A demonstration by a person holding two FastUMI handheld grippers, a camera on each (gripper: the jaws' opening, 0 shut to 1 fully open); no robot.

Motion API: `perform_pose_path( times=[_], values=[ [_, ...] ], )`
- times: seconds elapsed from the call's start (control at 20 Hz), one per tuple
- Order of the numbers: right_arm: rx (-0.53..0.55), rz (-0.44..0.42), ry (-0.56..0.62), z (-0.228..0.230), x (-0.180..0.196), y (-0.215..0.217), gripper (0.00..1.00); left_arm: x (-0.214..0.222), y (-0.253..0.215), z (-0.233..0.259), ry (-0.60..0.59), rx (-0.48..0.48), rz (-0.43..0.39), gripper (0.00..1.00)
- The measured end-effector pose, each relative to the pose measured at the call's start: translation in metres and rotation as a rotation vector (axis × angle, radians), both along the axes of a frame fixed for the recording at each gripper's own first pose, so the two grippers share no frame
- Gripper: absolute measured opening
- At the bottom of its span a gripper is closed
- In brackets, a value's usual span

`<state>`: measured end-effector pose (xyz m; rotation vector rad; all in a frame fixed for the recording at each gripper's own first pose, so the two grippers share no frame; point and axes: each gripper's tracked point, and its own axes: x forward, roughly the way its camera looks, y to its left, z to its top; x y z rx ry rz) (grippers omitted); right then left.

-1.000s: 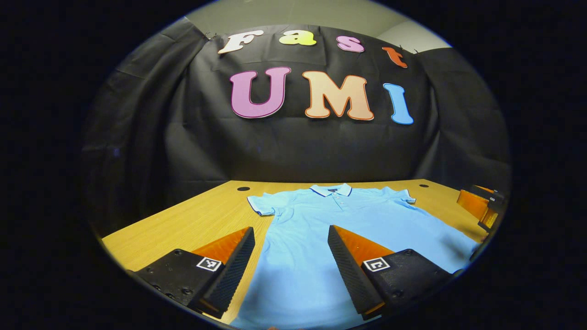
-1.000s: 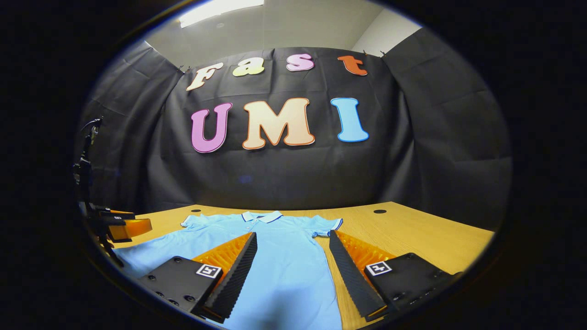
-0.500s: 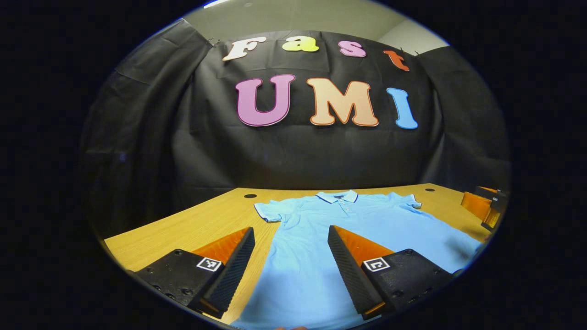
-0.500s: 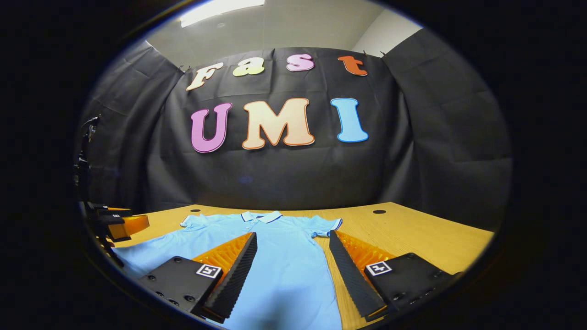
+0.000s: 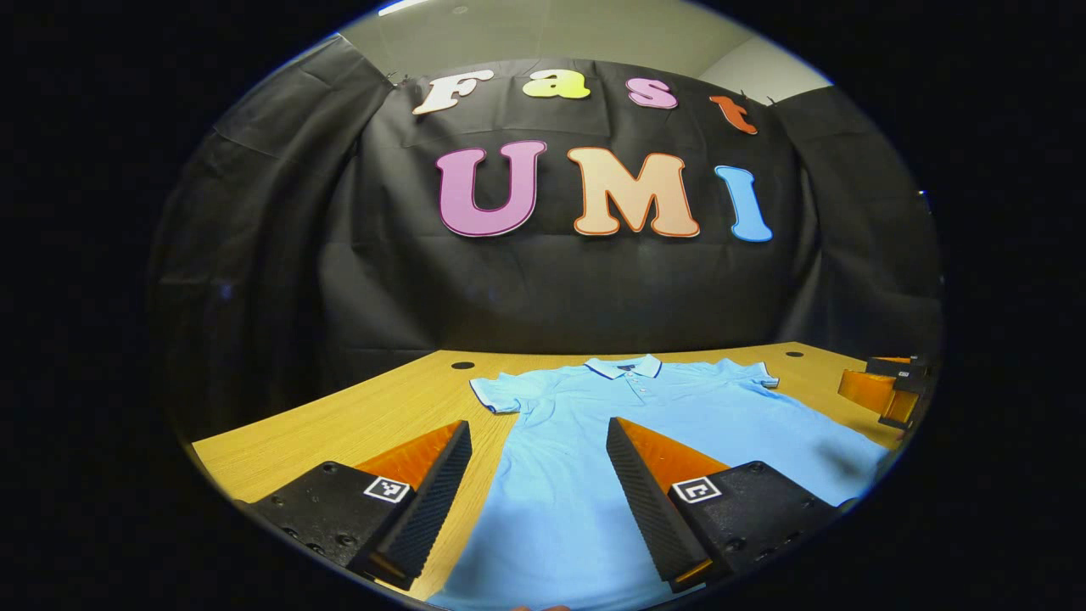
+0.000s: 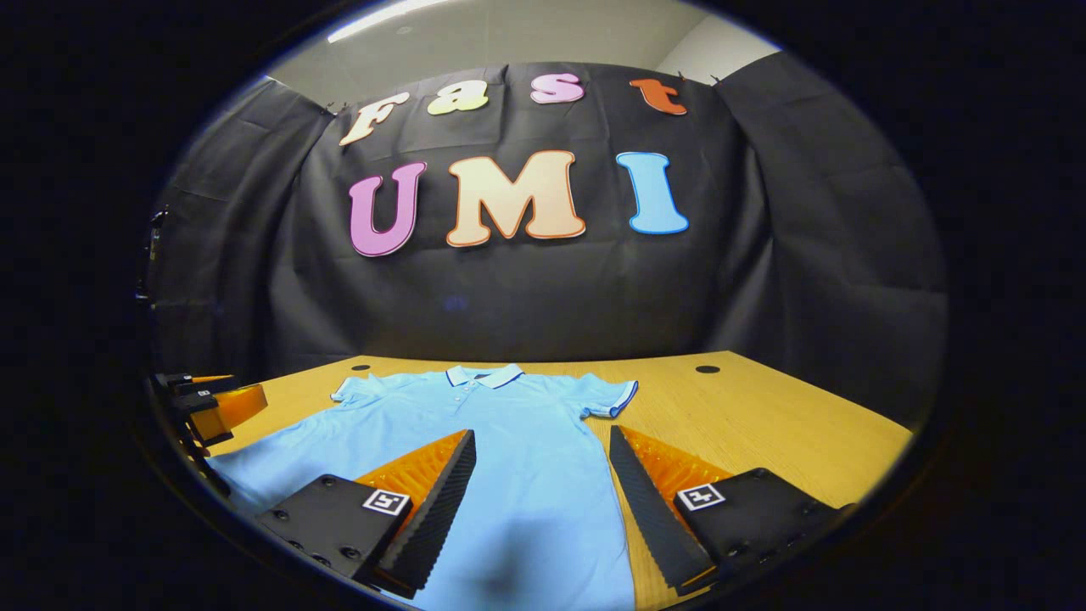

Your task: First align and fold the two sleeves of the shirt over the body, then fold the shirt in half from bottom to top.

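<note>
Shirt: a light blue polo shirt (image 5: 645,424) was laid flat and face up on the wooden table (image 5: 356,416), collar (image 5: 625,367) at the far end and hem toward the near edge.
Sleeves: both short sleeves were spread out to the sides (neither folded over the body); one sleeve (image 5: 496,395) was seen at far left in the left gripper view, the other sleeve (image 6: 612,399) at far right in the right gripper view.
Left gripper: the left gripper (image 5: 536,462) was held above the near part of the shirt, jaws wide apart, nothing between them.
Right gripper: the right gripper (image 6: 541,471) was held above the shirt's right side, jaws likewise spread, nothing gripped.
Other sightings: the right gripper was also seen at the right edge of the left gripper view, and the left gripper at the left edge of the right gripper view.
Table: two dark round holes (image 6: 707,369) were seen near its far edge.
Backdrop: a black cloth wall (image 6: 526,297) was hung behind the table.
</note>
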<state>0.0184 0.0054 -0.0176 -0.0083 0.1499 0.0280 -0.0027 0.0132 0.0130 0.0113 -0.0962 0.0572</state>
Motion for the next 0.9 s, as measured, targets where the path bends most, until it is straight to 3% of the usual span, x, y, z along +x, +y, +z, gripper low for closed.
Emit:
perform_pose_path(
  times=[0.45,0.9],
  values=[
    [-0.126,0.065,0.117,0.052,0.078,-0.018,0.99,0.001,-0.001,-0.001,0.004,0.002,-0.007,0.96],
    [-0.073,-0.060,0.323,0.022,0.212,-0.079,0.99,0.000,-0.001,0.000,0.002,0.003,-0.011,0.96]
  ],
)
